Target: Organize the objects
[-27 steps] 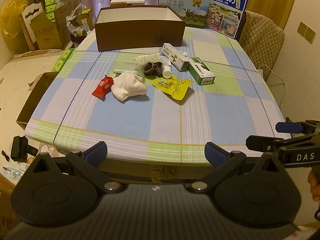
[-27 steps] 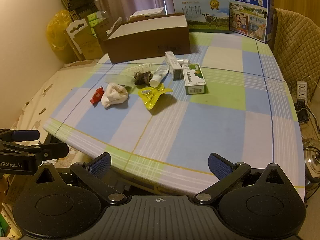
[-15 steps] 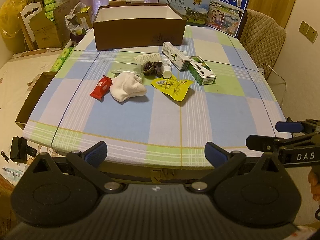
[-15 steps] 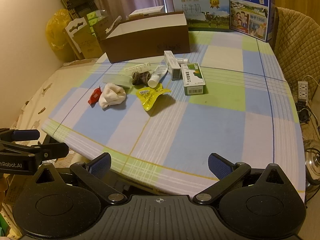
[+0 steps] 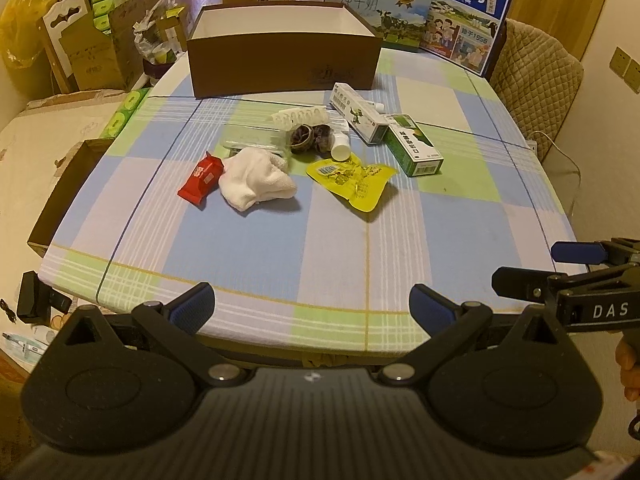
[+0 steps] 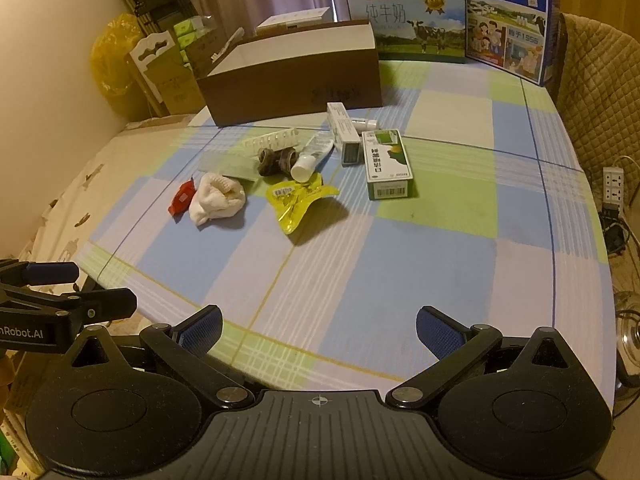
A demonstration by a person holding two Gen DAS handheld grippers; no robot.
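Note:
An open brown box (image 5: 284, 60) (image 6: 292, 76) stands at the far side of the checked tablecloth. In front of it lies a cluster: a red packet (image 5: 201, 176) (image 6: 182, 198), a white cloth (image 5: 256, 178) (image 6: 216, 198), a yellow pouch (image 5: 352, 182) (image 6: 298, 198), a green carton (image 5: 414, 144) (image 6: 388, 164), a white carton (image 5: 358, 112) (image 6: 342, 128), a white tube (image 6: 312, 156), a dark scrunchie (image 5: 312, 138) (image 6: 276, 160) and a vial strip (image 5: 300, 114). My left gripper (image 5: 312, 308) and right gripper (image 6: 318, 326) are open and empty over the table's near edge, well short of the cluster.
Two milk cartons (image 5: 416, 16) stand behind the box. A padded chair (image 5: 532, 80) is at the far right. A brown tray (image 5: 68, 192) hangs off the table's left side. Cardboard boxes and bags (image 5: 92, 40) crowd the left. A power strip (image 6: 612, 188) lies on the right floor.
Both grippers have moved a little forward toward the table. The objects have not moved.

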